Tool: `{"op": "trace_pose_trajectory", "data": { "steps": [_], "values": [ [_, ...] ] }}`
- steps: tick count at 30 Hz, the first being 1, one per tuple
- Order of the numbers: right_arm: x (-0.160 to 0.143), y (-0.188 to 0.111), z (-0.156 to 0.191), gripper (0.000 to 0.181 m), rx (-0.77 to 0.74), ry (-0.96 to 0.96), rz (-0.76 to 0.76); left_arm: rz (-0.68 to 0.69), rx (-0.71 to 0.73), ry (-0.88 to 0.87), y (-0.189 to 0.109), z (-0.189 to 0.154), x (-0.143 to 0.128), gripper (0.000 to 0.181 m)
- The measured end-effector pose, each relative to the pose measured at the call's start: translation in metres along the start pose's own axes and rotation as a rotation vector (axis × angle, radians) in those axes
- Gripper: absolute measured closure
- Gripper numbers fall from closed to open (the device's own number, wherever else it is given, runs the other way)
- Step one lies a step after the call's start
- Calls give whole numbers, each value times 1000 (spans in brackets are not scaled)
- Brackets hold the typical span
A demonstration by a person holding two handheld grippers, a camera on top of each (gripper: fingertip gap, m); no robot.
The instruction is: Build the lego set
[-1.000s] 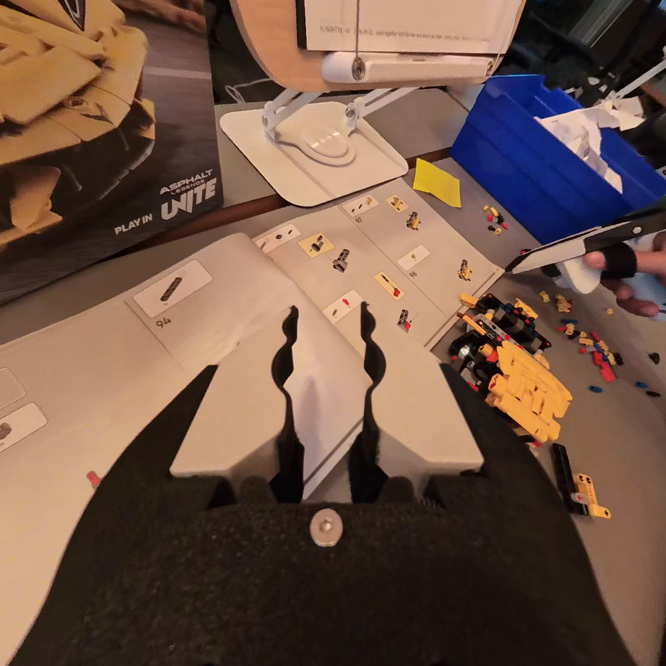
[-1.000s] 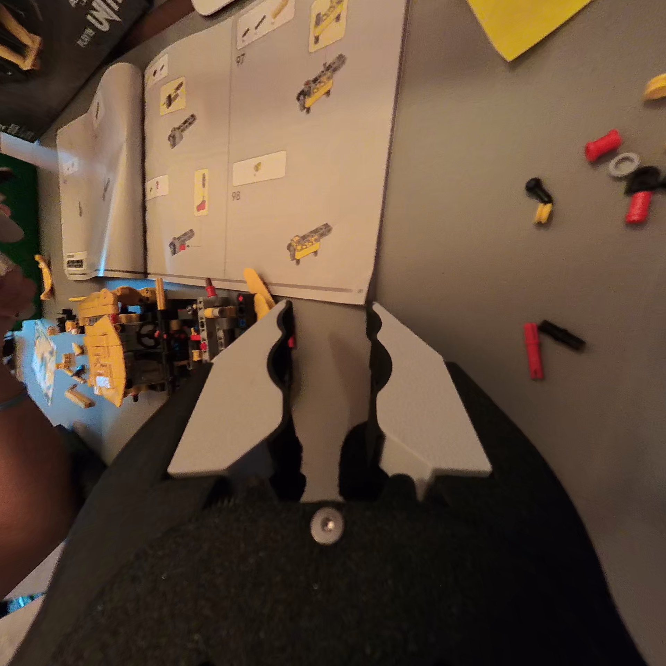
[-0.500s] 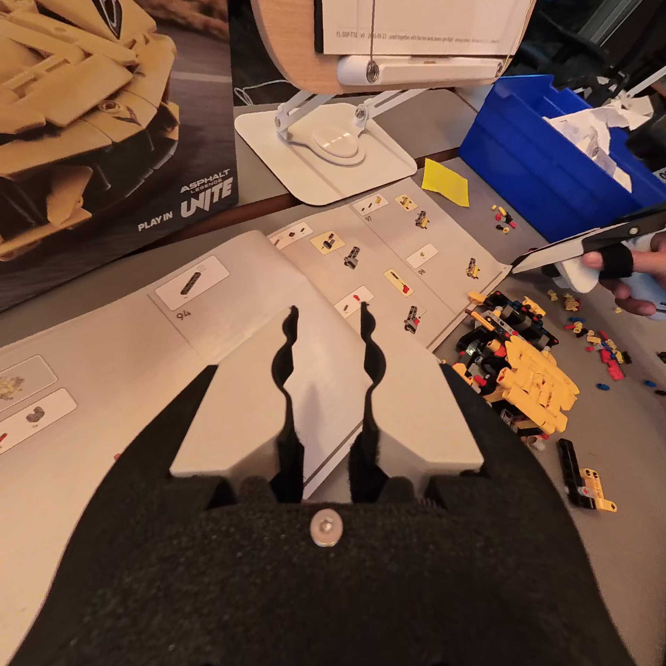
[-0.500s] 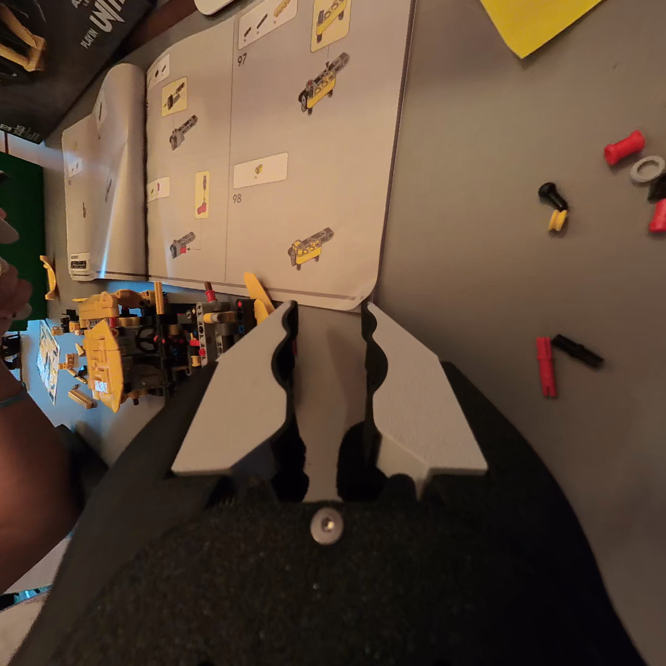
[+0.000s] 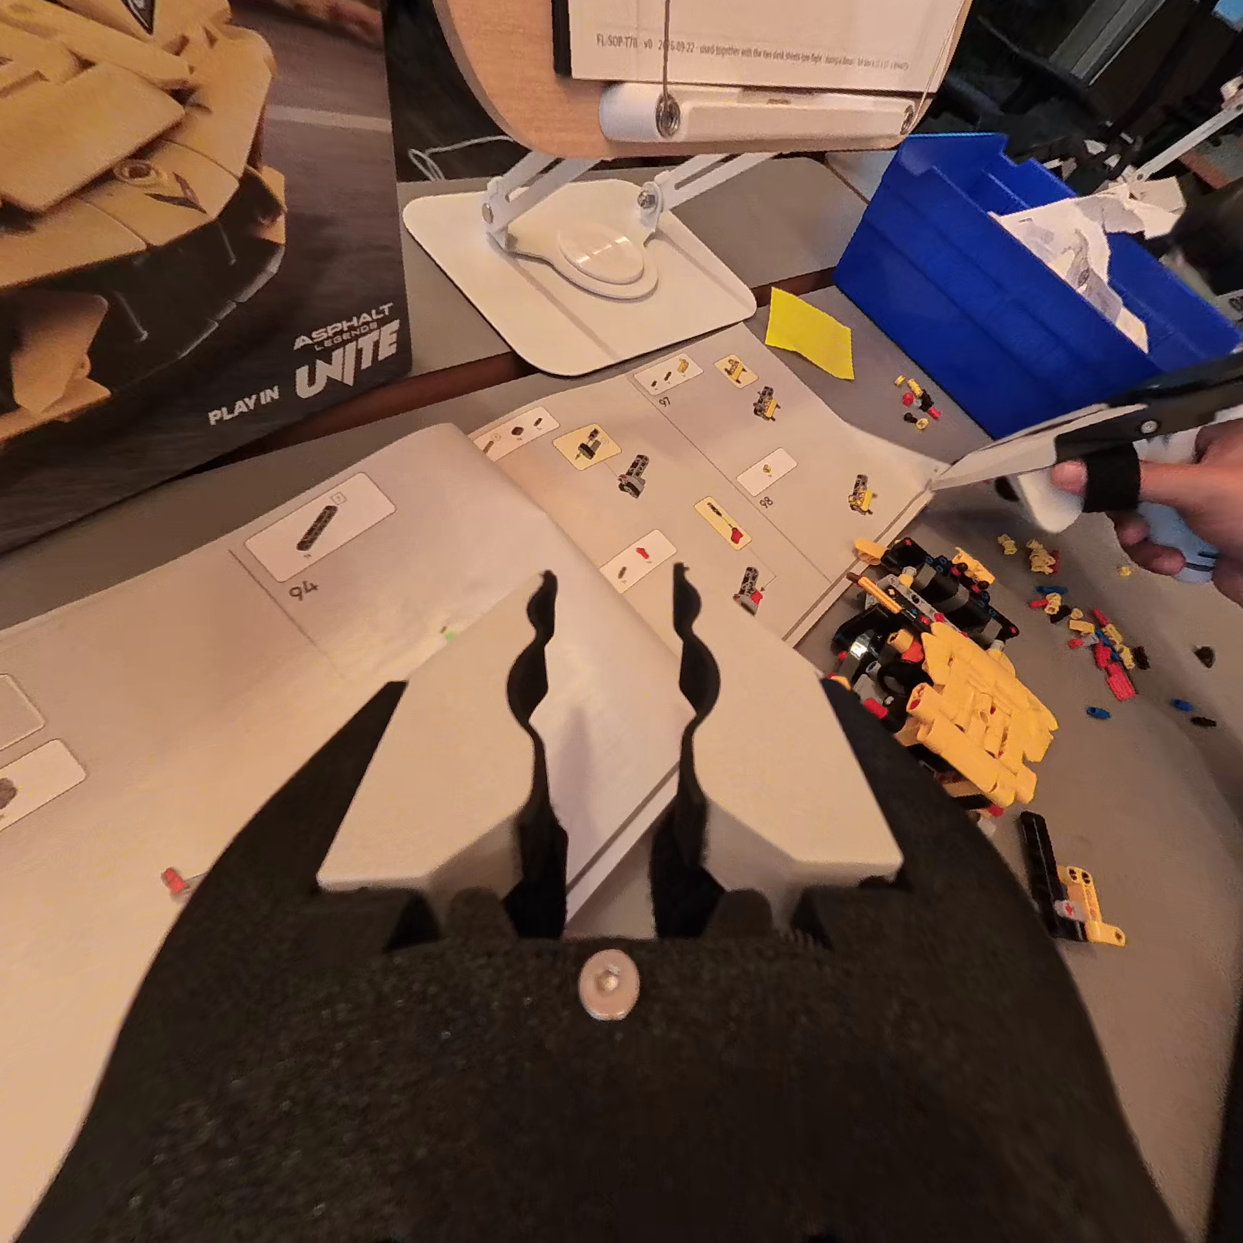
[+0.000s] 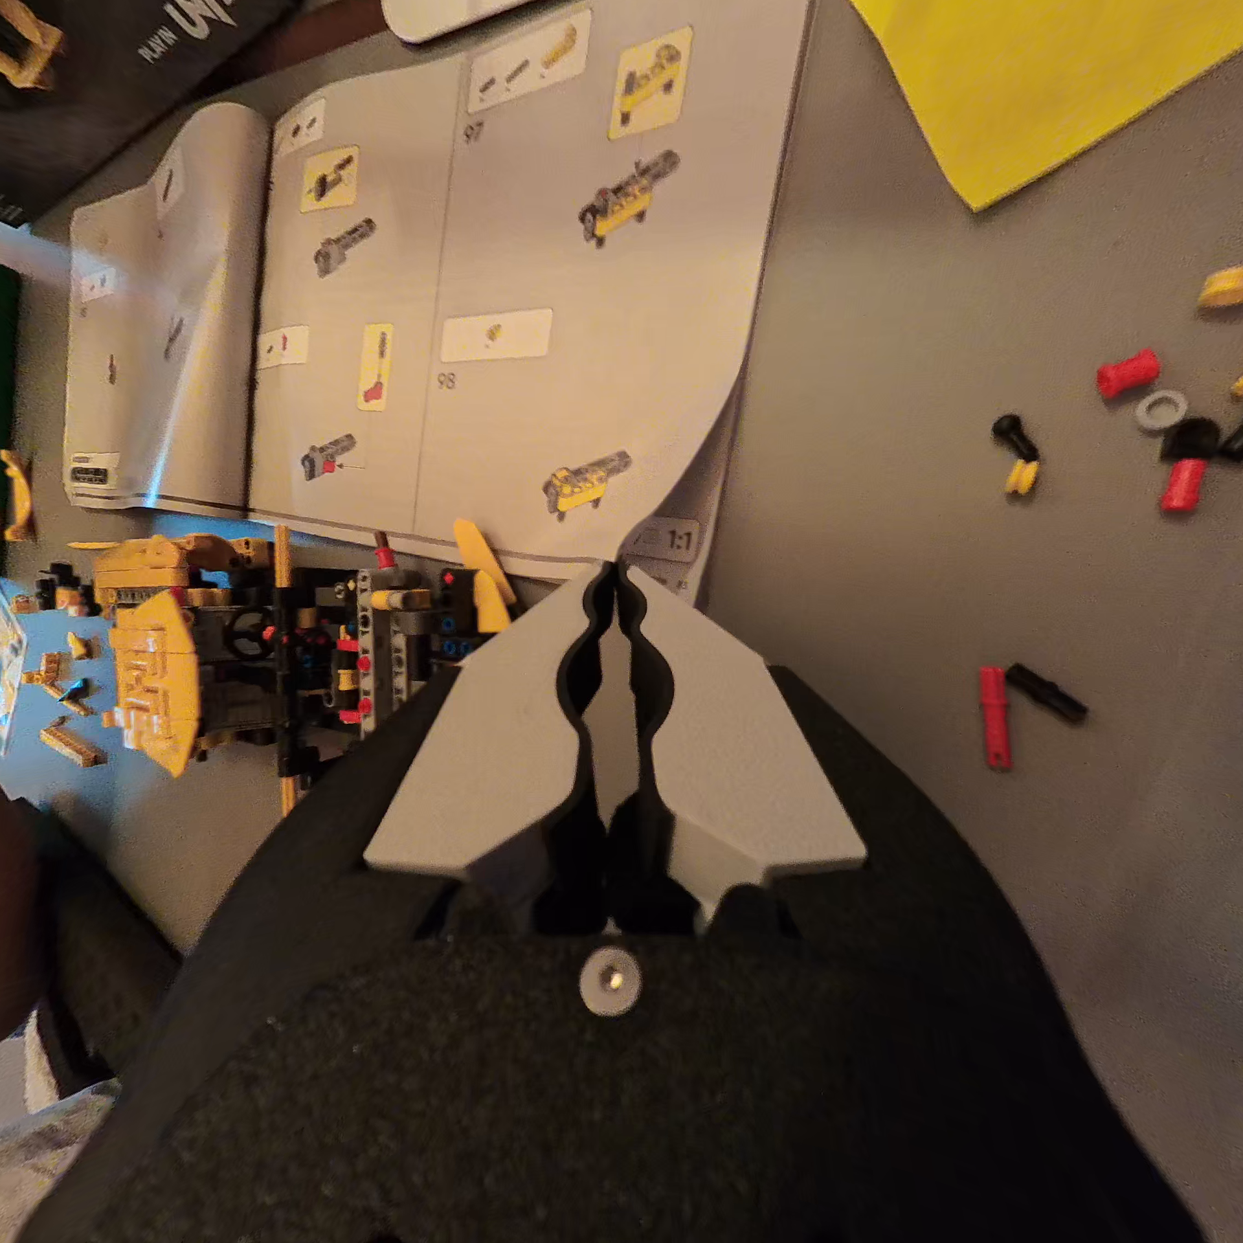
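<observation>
The open instruction booklet (image 5: 471, 605) lies on the grey table and also shows in the right wrist view (image 6: 572, 303). My right gripper (image 6: 615, 572) is shut on the lower right corner of its page, and that corner curls up off the table. The same gripper shows in the left wrist view (image 5: 942, 479) at the page corner. My left gripper (image 5: 612, 585) is open and empty above the booklet's middle. The partly built yellow and black lego car (image 5: 942, 686) sits just right of the booklet, left of my right gripper (image 6: 269, 652).
A blue bin (image 5: 1009, 303) with paper stands at the back right. A yellow sheet (image 6: 1042, 87), the set box (image 5: 168, 235) and a white stand base (image 5: 572, 269) lie behind the booklet. Loose small pieces (image 5: 1096, 639) and pins (image 6: 1022, 706) are scattered right; a black-and-yellow sub-assembly (image 5: 1063, 881) lies near. There is about 30 cm between the tips of the two grippers. Both grippers' tips are roughly 25 cm from the black-and-yellow sub-assembly (image 5: 1063, 881).
My right gripper has gone from open to shut on the booklet's page corner, which now lifts and curls. My left gripper stays open over the booklet and has drifted slightly.
</observation>
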State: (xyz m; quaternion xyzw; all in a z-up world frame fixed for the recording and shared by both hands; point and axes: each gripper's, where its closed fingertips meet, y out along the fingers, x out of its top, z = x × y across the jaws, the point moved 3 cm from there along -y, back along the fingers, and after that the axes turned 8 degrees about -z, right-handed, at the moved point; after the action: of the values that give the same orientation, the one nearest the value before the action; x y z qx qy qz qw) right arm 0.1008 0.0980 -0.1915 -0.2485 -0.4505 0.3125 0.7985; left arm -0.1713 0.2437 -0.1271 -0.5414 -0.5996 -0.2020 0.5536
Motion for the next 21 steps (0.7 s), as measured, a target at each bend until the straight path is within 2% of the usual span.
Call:
{"op": "trace_pose_trajectory", "data": {
  "steps": [3, 6, 11, 13, 16, 18, 21],
  "values": [
    [12, -7, 24, 181, 39, -143, -65, 0, -33, -63, 4, -7, -1, 146],
    [15, -9, 62, 181, 63, -358, -83, -32, -148, -210, 8, -22, 2, 145],
    [9, 21, 129, 181, 72, -714, -1, -28, -302, -353, 15, -47, 1, 130],
    [16, 35, 134, 181, -48, -793, 45, -14, -307, -365, 18, -50, -2, 129],
    [31, 53, 129, 181, -132, -815, 79, 5, -283, -382, 22, -47, -7, 128],
    [34, 63, 127, 181, -137, -815, 122, 15, -277, -404, 23, -43, -9, 128],
    [32, 71, 147, 181, -54, -860, 113, 3, -261, -440, 22, -34, -9, 128]
  ]
}}
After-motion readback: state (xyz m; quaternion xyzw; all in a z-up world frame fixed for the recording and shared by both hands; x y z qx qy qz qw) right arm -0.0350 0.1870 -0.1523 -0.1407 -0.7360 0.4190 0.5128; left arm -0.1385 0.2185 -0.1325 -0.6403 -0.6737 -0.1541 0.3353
